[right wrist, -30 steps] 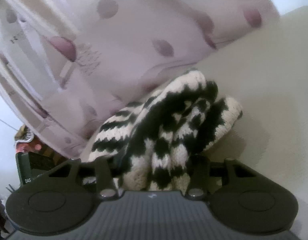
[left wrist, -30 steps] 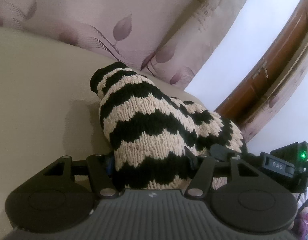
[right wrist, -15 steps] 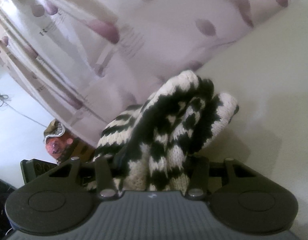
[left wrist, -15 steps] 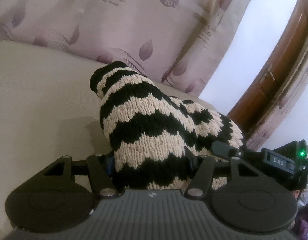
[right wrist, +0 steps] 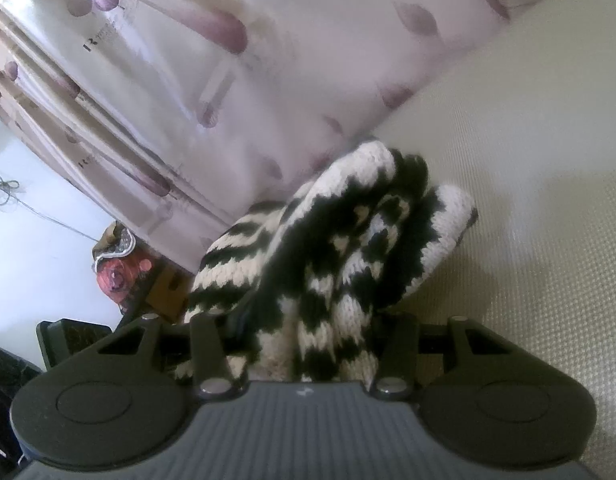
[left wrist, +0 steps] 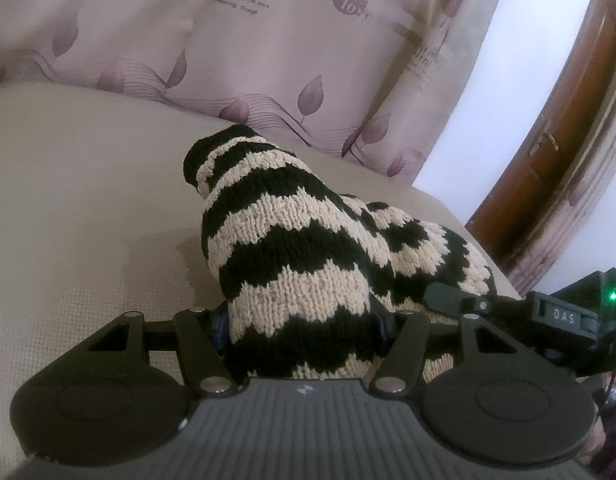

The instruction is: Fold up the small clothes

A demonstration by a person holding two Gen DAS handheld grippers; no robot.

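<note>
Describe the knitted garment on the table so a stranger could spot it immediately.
Find the beige table in front of the mauve leaf-print curtain. Bunched on it, clamped in both tongs, is a chunky knit garment; its black and cream zigzag stripes set it apart.

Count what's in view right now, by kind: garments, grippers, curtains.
Knitted garment, black-and-cream stripes: 1
Grippers: 2, left gripper and right gripper, both clamped on it
Curtain: 1
Total: 4

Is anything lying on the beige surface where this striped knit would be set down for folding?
Nothing visible. Both grippers, left and right, grip the striped knit, and the beige surface around it looks bare in both views; under the knit is hidden.
</note>
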